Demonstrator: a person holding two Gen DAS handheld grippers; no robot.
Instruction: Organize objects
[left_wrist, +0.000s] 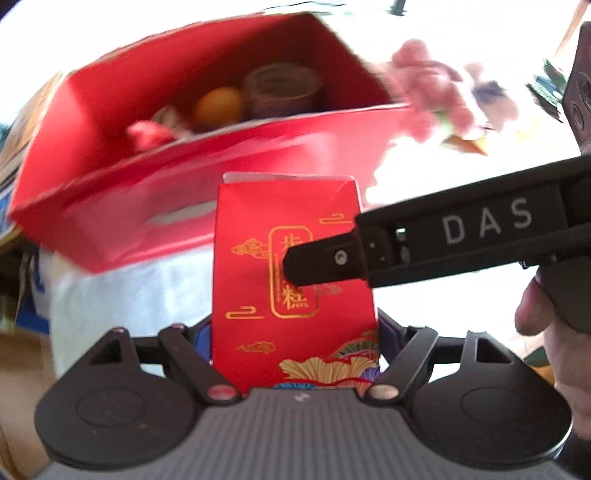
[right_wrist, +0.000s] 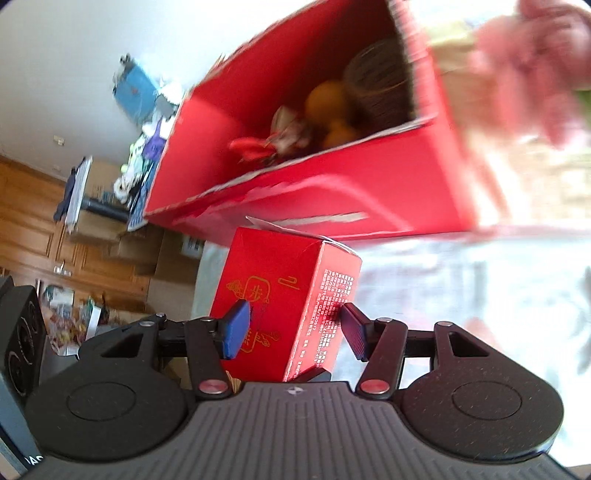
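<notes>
A small red carton (left_wrist: 291, 291) with gold Chinese lettering stands between the fingers of my left gripper (left_wrist: 295, 332), which is shut on its lower part. My right gripper (right_wrist: 291, 328) straddles the same carton (right_wrist: 291, 299); its blue pads (right_wrist: 236, 328) stand close to both sides, with a small gap on the right. In the left wrist view its finger (left_wrist: 325, 260) lies across the carton's front. Behind is a big open red box (left_wrist: 229, 173), also in the right wrist view (right_wrist: 351, 184), holding oranges (left_wrist: 218, 107), a glass jar (left_wrist: 284, 88) and wrapped items.
A pink plush toy (left_wrist: 443, 96) lies right of the big box on a white-covered table (left_wrist: 129, 295). Wooden cabinets (right_wrist: 37, 229) and cardboard clutter are off to the left. A black speaker (right_wrist: 22, 343) sits at the left edge.
</notes>
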